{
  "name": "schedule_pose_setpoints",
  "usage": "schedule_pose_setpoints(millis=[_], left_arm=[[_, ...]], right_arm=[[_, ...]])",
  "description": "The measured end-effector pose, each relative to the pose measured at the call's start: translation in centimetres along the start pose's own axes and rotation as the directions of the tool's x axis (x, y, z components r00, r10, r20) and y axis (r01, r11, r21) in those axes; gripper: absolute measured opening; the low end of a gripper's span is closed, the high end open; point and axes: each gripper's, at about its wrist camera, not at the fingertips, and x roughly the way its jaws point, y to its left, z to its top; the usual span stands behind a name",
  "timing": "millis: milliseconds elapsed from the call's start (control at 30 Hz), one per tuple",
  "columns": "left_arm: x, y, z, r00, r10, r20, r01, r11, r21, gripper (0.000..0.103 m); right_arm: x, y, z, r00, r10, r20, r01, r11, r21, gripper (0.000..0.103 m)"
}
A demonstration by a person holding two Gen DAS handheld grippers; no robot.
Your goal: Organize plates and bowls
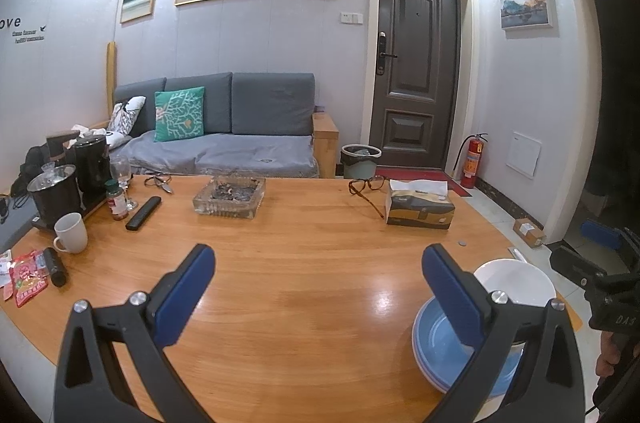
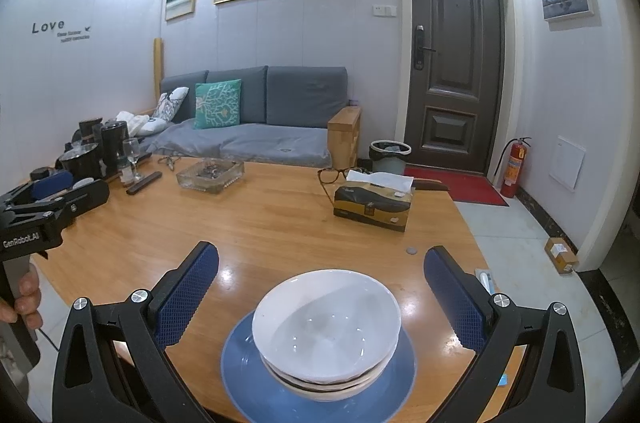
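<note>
A white bowl (image 2: pixel 326 319) sits nested on another bowl, and both stand on a blue plate (image 2: pixel 248 375) near the front right of the wooden table (image 2: pixel 260 223). My right gripper (image 2: pixel 320 299) is open, with a finger on each side of the bowl stack, not touching it. In the left wrist view the white bowl (image 1: pixel 516 281) and blue plate (image 1: pixel 440 343) lie at the right, partly behind my right finger. My left gripper (image 1: pixel 318 291) is open and empty over bare table, left of the stack.
A tissue box (image 2: pixel 374 203), glasses (image 2: pixel 332 177), a coin (image 2: pixel 411 250) and a glass ashtray (image 2: pixel 210 175) lie farther back. A white mug (image 1: pixel 72 233), remote (image 1: pixel 143 213), kettles, wine glass and snack packets crowd the left side. The table edge is close on the right.
</note>
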Motion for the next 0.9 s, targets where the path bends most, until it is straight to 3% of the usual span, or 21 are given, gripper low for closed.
schedule_pose_setpoints(millis=[900], left_arm=[[-0.12,0.15,0.08,1.000,0.000,0.003,0.000,1.000,0.005,0.102]], right_arm=[[0.00,0.01,0.21,1.000,-0.002,-0.001,0.002,1.000,-0.004,0.102]])
